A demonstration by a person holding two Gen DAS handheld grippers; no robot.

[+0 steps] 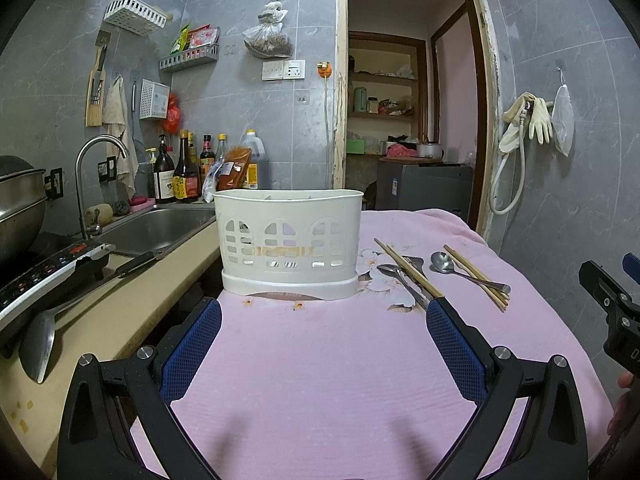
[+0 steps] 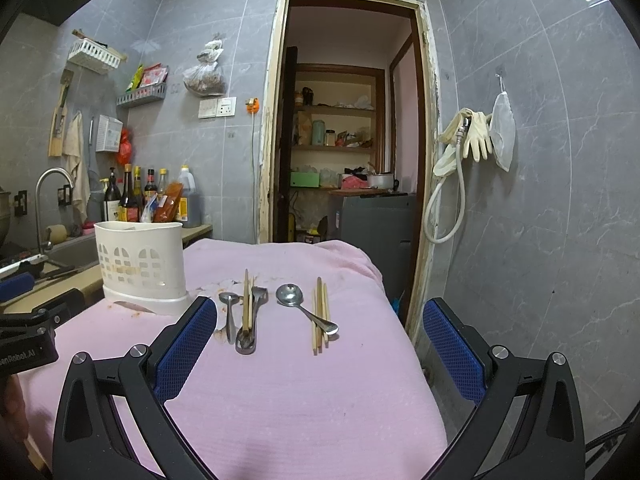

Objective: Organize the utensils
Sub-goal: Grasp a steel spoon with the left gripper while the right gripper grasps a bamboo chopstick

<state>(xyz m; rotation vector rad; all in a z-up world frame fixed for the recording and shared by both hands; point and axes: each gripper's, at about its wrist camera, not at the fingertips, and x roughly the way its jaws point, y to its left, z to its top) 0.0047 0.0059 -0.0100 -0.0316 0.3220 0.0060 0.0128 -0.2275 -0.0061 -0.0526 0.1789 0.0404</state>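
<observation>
A: What is the biggest thing in front of the tools?

B: The table (image 2: 304,392), covered with a pink cloth (image 1: 320,380). Both tools hang above its near part. To the far left of the left tool (image 1: 324,340) there is a sink (image 1: 156,228), next to the table.

A: And on the cloth?

B: A white utensil holder (image 1: 289,240) stands upright, straight ahead of the left tool. From the right tool (image 2: 320,344) it is ahead and to the left.

A: Where are the utensils?

B: They lie flat on the cloth, ahead of the right tool, between its two fingers in the picture. On the left of this group I see a small spoon (image 2: 230,312), then a fork (image 2: 250,320) with a pair of chopsticks (image 2: 248,300) lying over it. More to the right there is a big spoon (image 2: 304,306), and its handle lies across a second pair of chopsticks (image 2: 320,316). From the left tool all of them are ahead and to the right, beside the holder.

A: Do the tools hold something?

B: No. Both tools are released, the blue fingers wide apart, with nothing between them.
</observation>
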